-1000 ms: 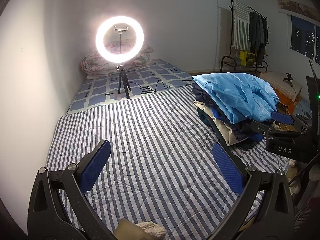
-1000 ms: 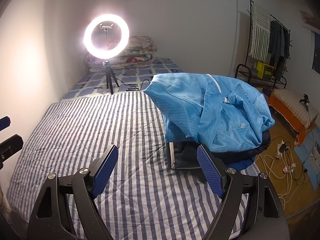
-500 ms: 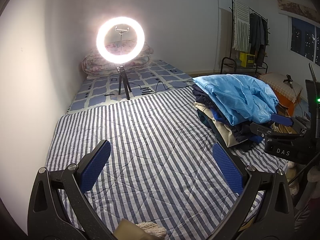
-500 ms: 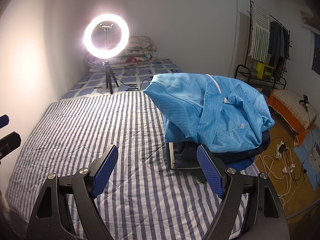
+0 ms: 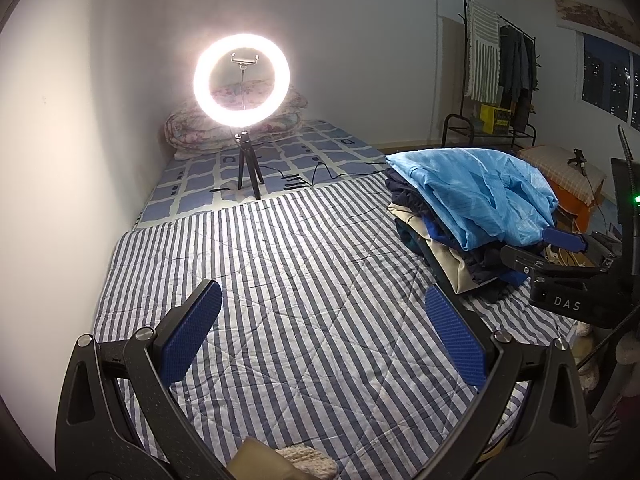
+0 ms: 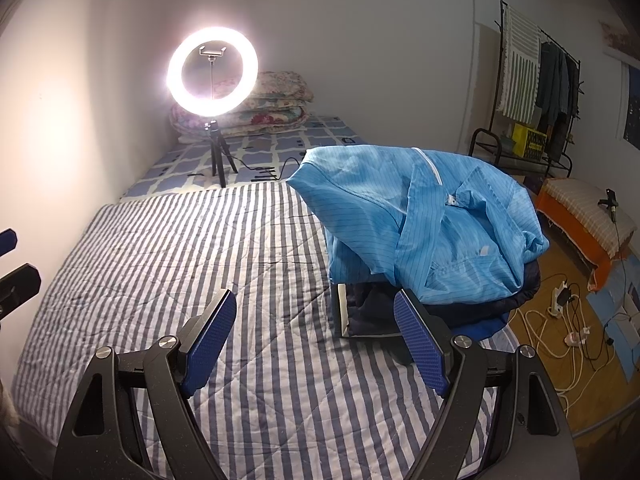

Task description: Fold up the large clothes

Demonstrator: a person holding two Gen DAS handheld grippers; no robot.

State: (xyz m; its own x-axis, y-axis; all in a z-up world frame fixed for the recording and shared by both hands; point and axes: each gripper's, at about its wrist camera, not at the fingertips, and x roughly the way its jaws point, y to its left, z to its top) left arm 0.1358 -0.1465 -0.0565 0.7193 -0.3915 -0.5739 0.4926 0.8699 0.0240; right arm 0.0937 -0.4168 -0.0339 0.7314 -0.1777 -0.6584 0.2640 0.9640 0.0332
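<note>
Both grippers, left gripper (image 5: 324, 336) and right gripper (image 6: 316, 336), hover spread and empty beside the clothes pile (image 6: 404, 312); you should pinch only the blue garment (image 6: 404, 220) on top of that pile, lifting it clear.

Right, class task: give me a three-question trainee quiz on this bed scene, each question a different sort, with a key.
1. True or false: the left tongs grip the light blue garment.
2. Which item tops the clothes pile? A) light blue garment B) floral quilt C) striped towel
3. Fill in: the ring light stands on a small ____.

Key: 1 false, both tongs are open and empty; 2 A; 3 tripod.
</note>
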